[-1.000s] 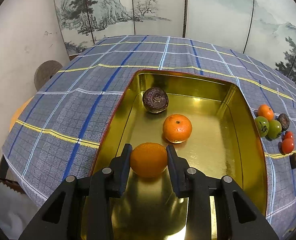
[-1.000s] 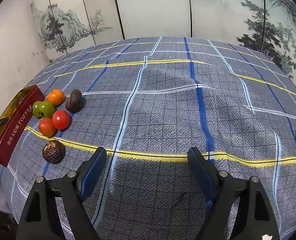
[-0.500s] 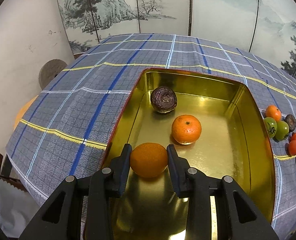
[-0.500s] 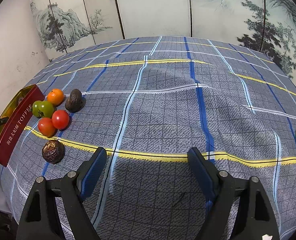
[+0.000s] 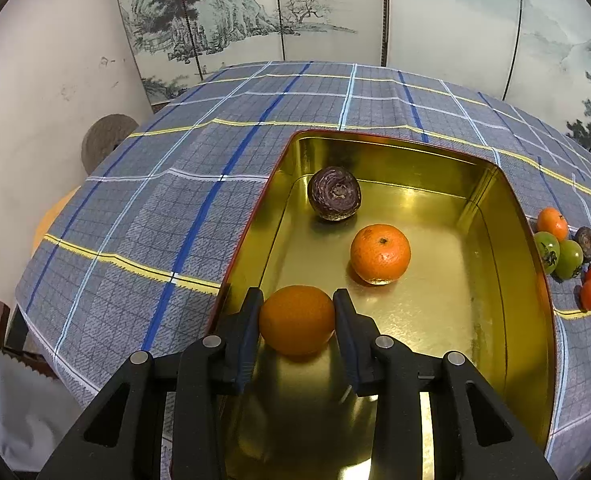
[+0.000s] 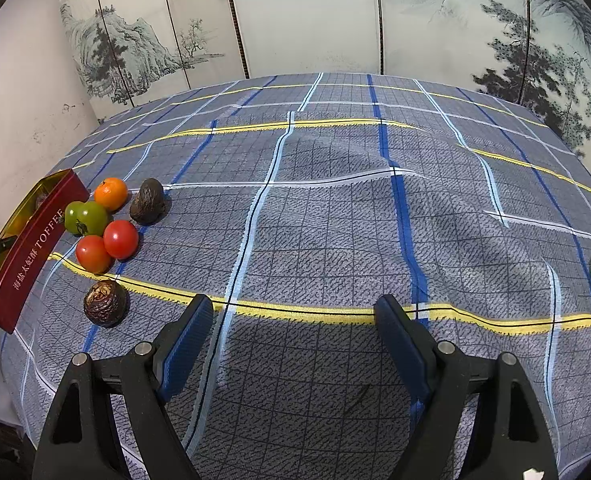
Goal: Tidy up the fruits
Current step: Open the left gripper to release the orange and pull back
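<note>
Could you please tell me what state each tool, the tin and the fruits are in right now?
Left tool: shut on the held orange, over the tin.
Right tool: open, holding nothing, above the cloth.
Tin: lid off, holding a mandarin and a dark purple fruit.
Loose fruits: on the tablecloth beside the tin.

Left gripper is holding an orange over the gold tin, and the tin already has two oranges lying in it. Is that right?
Not quite. The left gripper does hold an orange over the gold tin, but the left wrist view shows only one other orange lying in it, alongside a dark purple wrinkled fruit.
</note>
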